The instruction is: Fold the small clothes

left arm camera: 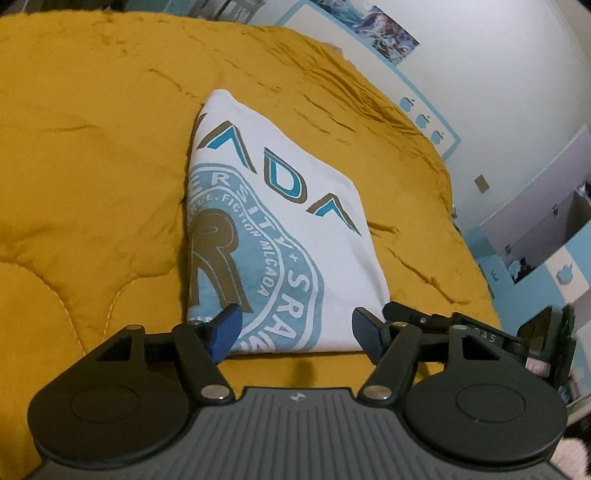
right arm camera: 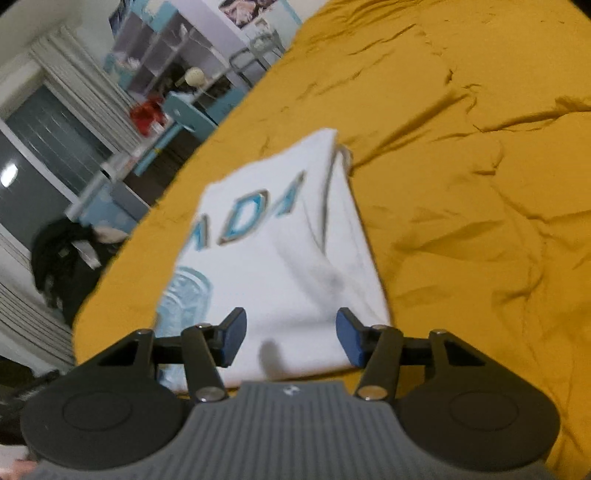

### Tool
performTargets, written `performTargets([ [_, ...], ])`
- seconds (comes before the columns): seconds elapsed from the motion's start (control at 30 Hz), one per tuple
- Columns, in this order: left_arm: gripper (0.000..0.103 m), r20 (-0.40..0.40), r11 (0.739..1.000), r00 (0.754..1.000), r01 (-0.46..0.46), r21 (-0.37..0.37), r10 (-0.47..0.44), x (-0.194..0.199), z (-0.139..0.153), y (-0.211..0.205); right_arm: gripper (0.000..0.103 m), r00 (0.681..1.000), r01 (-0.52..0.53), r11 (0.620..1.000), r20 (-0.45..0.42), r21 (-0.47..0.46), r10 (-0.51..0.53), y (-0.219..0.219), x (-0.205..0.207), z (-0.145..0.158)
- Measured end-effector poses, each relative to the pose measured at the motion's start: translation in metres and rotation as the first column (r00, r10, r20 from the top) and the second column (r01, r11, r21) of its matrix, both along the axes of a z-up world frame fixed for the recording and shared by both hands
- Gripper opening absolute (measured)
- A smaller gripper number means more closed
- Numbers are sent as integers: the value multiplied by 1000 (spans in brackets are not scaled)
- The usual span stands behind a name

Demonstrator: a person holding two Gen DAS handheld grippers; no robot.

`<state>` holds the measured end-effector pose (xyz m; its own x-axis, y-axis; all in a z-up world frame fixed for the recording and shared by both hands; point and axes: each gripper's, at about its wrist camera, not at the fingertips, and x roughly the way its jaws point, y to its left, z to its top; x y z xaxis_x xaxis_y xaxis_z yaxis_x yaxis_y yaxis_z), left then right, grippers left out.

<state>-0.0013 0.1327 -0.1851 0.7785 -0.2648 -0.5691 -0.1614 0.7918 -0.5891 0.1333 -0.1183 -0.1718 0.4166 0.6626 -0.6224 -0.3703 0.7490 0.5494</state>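
A white T-shirt (left arm camera: 280,229) with a blue and brown print lies folded into a narrow rectangle on the mustard-yellow bedspread (left arm camera: 92,166). My left gripper (left arm camera: 295,332) is open and empty, its blue pads just above the shirt's near edge. The right gripper's black body (left arm camera: 480,332) shows beside it at the right. In the right wrist view the same shirt (right arm camera: 288,258) lies ahead, blurred. My right gripper (right arm camera: 291,338) is open and empty over the shirt's near edge.
The bedspread (right arm camera: 480,184) is wrinkled all around the shirt. A wall with posters (left arm camera: 388,29) runs along the bed's far right side. Beyond the bed's left edge stand shelves (right arm camera: 166,48), a blue chair (right arm camera: 184,114) and dark clothes (right arm camera: 62,251).
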Motion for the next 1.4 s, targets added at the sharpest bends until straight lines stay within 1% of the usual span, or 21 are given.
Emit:
performTargets([
  [0.1,80,0,999,1000,-11,-40,11,2,9,4,53,999,-11,1000,30,-25,12,7,-2,10],
  [0.2,80,68,996,998,2,-85,4,14,29,18,53,997,-25,1000,71,15,24,7,4,23],
  [0.27,80,115,996,993,8,-91,3,30,42,33,53,996,-37,998,82,44,34,11,8,29],
  [0.37,80,107,997,994,-18,-74,25,71,51,67,53,993,-84,994,93,65,78,25,3,37],
  [0.43,81,73,997,996,-43,-66,48,97,46,89,54,983,-170,981,83,93,163,44,-5,40],
  [0.53,81,7,996,996,-84,-30,84,135,28,114,54,959,-277,939,-8,203,284,74,-10,35],
  [0.6,81,-21,995,995,-94,-28,94,155,15,125,54,947,-296,920,-49,257,319,90,-15,28],
  [0.73,80,-71,994,992,-109,3,109,194,-10,136,55,936,-304,918,-101,253,338,114,-16,9],
  [0.8,76,-98,993,990,-109,-46,104,212,-27,144,54,935,-296,924,-125,243,333,119,-14,-1],
  [0.87,75,-56,984,994,-99,-146,92,219,-35,150,54,935,-292,924,-130,248,330,118,-14,-6],
  [0.93,71,-22,954,998,-68,-291,64,224,-42,156,54,935,-290,921,-127,259,330,116,-15,-6],
  [0.97,64,-20,933,997,-72,-352,69,226,-46,161,54,935,-289,921,-128,261,330,114,-16,-7],
  [1.0,50,-17,916,996,-86,-393,86,226,-49,164,54,935,-288,921,-130,262,330,114,-17,-6],
  [1.03,41,-2,903,996,-86,-420,94,225,-49,167,54,935,-289,920,-130,263,331,114,-17,-6],
  [1.07,21,21,897,995,-78,-435,96,222,-47,167,54,935,-290,920,-129,264,332,112,-19,-6],
  [1.1,10,62,906,994,-59,-420,93,218,-40,166,54,934,-289,920,-131,266,331,111,-21,-6],
  [1.17,9,176,956,983,11,-294,43,214,-24,160,55,934,-290,919,-132,268,333,111,-20,-6],
  [1.2,8,204,977,979,37,-210,7,215,-19,155,55,934,-288,919,-131,269,331,112,-20,-9],
  [1.23,8,163,986,987,27,-163,0,221,-22,154,56,935,-288,919,-129,268,330,113,-20,-10],
  [1.3,8,40,989,998,-43,-142,50,233,-42,163,56,936,-287,920,-126,266,328,113,-21,-10],
  [1.4,13,-24,982,996,-84,-169,81,233,-68,173,56,937,-293,922,-113,254,329,112,-23,-7],
])
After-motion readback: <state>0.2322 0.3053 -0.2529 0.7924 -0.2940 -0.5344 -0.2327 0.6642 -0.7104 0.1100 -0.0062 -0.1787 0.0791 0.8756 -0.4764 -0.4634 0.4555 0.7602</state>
